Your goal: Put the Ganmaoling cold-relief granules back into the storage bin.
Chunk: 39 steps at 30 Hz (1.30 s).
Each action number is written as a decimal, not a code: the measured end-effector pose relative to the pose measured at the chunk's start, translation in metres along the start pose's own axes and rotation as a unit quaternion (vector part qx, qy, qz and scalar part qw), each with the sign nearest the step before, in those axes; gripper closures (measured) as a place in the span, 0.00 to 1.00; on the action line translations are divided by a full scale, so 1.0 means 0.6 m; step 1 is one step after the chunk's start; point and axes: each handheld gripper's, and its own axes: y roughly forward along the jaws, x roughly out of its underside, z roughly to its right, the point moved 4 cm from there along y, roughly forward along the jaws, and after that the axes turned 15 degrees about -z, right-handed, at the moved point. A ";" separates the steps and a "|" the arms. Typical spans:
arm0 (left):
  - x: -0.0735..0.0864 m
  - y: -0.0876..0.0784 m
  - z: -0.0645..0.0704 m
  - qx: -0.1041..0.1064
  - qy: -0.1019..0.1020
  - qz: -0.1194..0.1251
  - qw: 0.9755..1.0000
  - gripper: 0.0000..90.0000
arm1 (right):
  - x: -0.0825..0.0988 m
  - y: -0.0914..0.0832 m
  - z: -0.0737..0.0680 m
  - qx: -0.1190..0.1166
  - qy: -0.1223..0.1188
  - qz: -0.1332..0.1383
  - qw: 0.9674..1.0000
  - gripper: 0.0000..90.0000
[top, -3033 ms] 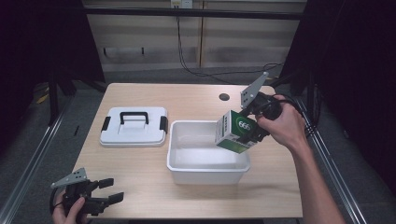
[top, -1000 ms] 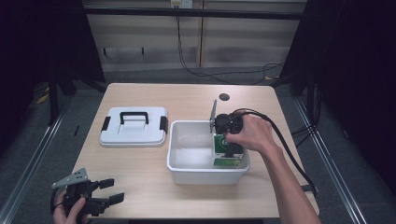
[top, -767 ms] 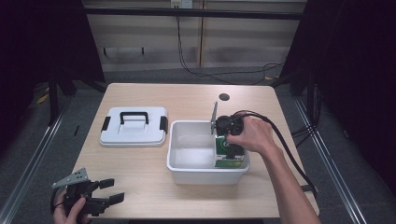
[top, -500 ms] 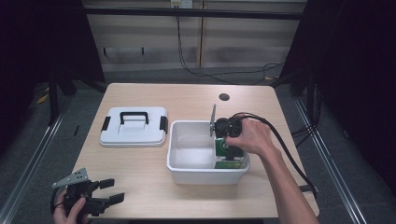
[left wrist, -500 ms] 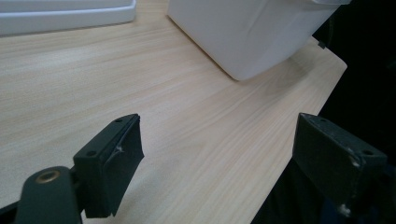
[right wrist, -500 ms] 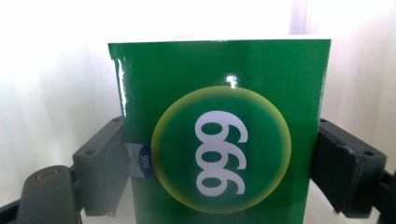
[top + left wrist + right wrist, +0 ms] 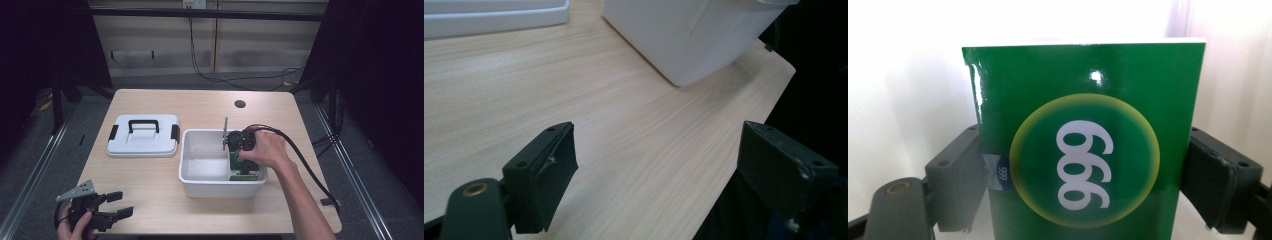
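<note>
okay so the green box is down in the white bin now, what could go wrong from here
1. The right gripper grips the green box by its sides inside the white bin; lifting out before opening could drag the box back up.
2. The box sits against the bin's right wall, so opening fingers may hit it.
3. The cable draping over the rim could snag.

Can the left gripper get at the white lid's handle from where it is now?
Probably yes: the left gripper is open and empty, and bare table lies between it and the lid, its handle uncovered.
</note>
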 end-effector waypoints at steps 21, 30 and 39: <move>0.000 0.000 0.000 0.001 0.001 0.001 1.000 0.18 | -0.006 0.017 0.004 0.005 0.000 0.003 1.000 0.15; 0.000 0.000 0.000 0.000 -0.001 0.000 1.000 0.18 | -0.004 0.015 0.003 -0.006 0.003 0.006 1.000 0.14; 0.000 0.000 0.000 0.000 -0.001 0.000 1.000 0.18 | 0.002 0.008 0.001 0.000 -0.003 0.026 1.000 0.10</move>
